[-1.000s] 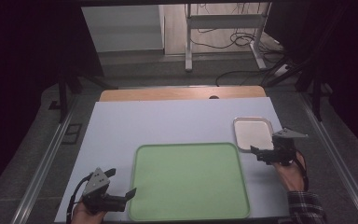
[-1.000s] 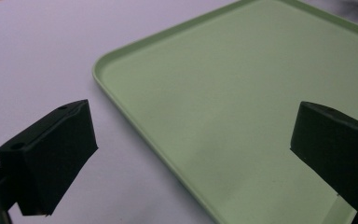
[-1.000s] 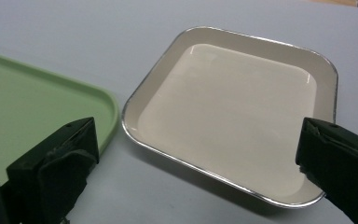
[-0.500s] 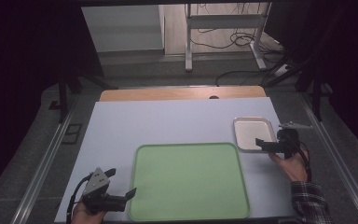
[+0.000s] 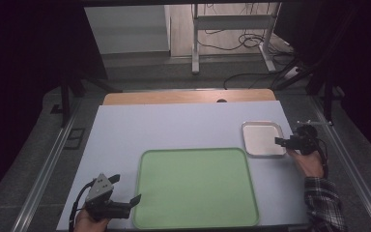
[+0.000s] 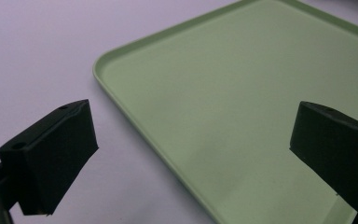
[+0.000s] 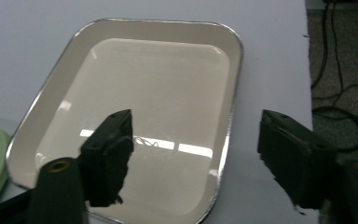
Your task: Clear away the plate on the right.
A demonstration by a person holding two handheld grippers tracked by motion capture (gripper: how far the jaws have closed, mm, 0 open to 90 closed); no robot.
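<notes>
Pale blue cloth is covering the desk (image 5: pixel 174 125). On it, a silver tray (image 5: pixel 262 138) is lying just beside a big green tray (image 5: pixel 195 186). The right hand-held gripper (image 7: pixel 193 156) is closing its jaws over the silver tray's edge, not pressing it yet. The left hand-held gripper (image 6: pixel 191 154) is waiting wide apart at the green tray's corner.

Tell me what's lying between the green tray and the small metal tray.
Nothing. In the high view, only a bare strip of the pale table separates the green tray from the metal tray.
</notes>
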